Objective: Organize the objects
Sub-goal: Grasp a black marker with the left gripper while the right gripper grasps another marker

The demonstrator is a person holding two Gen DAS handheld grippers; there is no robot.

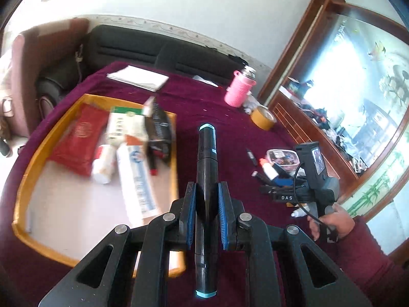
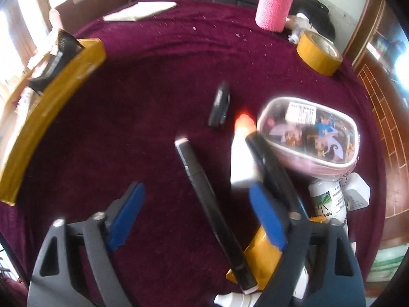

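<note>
**One marker carried toward the tray, the next one lined up**

The left tool (image 1: 206, 213) is clamped on a thick black marker with pale blue end caps (image 1: 206, 168), gripped near its middle so it rides balanced and pointing forward. It hangs over the dark red cloth of the table (image 1: 212, 107), just beside the shallow yellow-rimmed tray (image 1: 33, 153). The tray already holds a flat red packet (image 1: 79, 138), a white tube with blue print (image 1: 135, 179) and other packs, so it looks like the collecting place, and the marker is probably headed there.

The right tool (image 2: 196, 220) stands with its blue pads apart, gripping nothing. A slim black pen with a pale cap (image 2: 209, 204) lies on the cloth between the pads without touching them, likely the next pick. Just beside it sit a clear zip pouch with cartoon figures (image 2: 306, 133) and a white dropper bottle with a red tip (image 2: 242, 153), still unsorted. No earlier picture shows whether the pads are moving.
</note>
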